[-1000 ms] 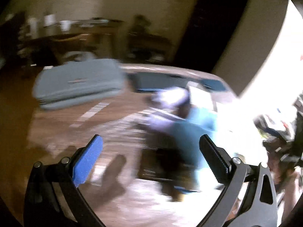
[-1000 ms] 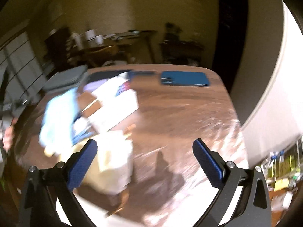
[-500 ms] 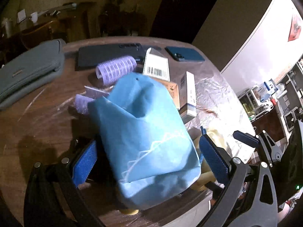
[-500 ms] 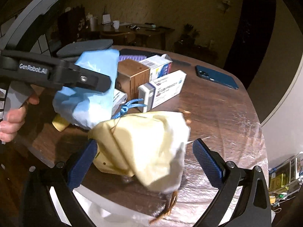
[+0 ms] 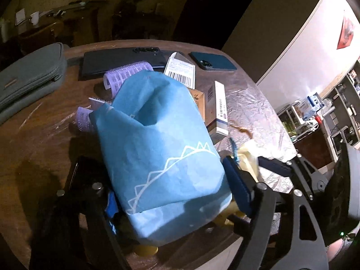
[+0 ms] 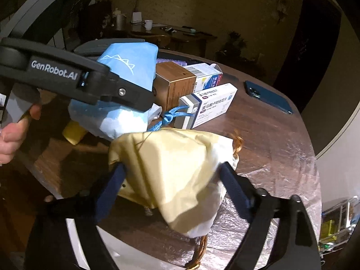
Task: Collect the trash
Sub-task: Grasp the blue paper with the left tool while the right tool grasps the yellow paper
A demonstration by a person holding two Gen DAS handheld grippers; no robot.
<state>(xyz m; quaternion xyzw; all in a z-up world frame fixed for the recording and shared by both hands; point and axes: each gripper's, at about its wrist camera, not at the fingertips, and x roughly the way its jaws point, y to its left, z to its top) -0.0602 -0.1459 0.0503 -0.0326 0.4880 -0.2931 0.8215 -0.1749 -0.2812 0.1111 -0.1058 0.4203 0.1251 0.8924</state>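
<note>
The blue bag (image 5: 162,155) is sitting at the near edge of the table (image 5: 38,135), and my left gripper (image 5: 173,193) is clamping it. Just beside it, my right gripper (image 6: 171,182) is squeezing the yellow bag (image 6: 177,168). Boxes (image 6: 209,103) and phones (image 5: 213,61) are lying behind.

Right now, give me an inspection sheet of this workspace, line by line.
Surface: round wooden table, crinkled clear film on the near right part.
Job's things: blue bag and yellow bag, side by side at the near edge.
Clutter: medicine box, brown box, purple hair roller, blue phone, dark phone, grey pouch.
Grippers: left tongs closed on the blue bag; right tongs closed on the yellow bag.
Cables: nothing seen.
Surroundings: dim room, desk with a mug behind.
</note>
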